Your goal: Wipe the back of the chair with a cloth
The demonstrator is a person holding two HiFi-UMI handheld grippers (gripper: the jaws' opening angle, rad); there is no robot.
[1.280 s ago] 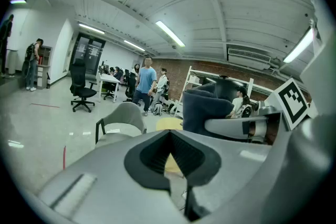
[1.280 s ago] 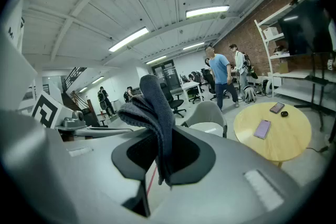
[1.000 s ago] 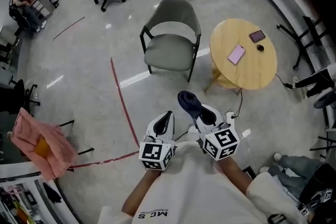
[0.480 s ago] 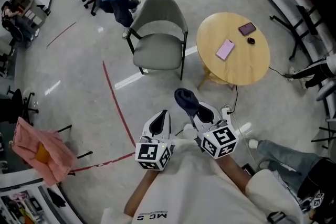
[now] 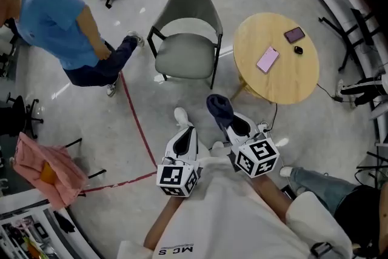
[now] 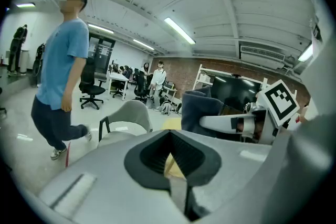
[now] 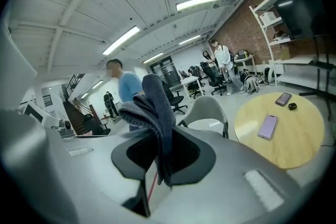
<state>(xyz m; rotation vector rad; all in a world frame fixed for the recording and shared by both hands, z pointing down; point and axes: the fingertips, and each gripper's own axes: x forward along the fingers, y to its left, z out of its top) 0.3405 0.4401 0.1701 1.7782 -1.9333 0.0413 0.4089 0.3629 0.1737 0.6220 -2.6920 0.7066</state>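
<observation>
The fingers of the right gripper (image 7: 160,161) are clamped on a dark blue folded cloth (image 7: 153,107). Most of the cloth stands free above them, probably to serve as a wiping pad. The left gripper (image 6: 170,164) has its fingers almost together with nothing between them, perhaps kept free to steady things.

Only the head view shows that the grey padded chair with black legs (image 5: 185,39) is well apart from both grippers, its seat facing the person and its back on the far side. A round wooden bench (image 5: 285,79) stands just beside it, and a person in a blue shirt (image 5: 57,24) is near.

The chair (image 5: 185,51) stands between a person (image 5: 60,33) on its left and the table (image 5: 285,85) on its right.
</observation>
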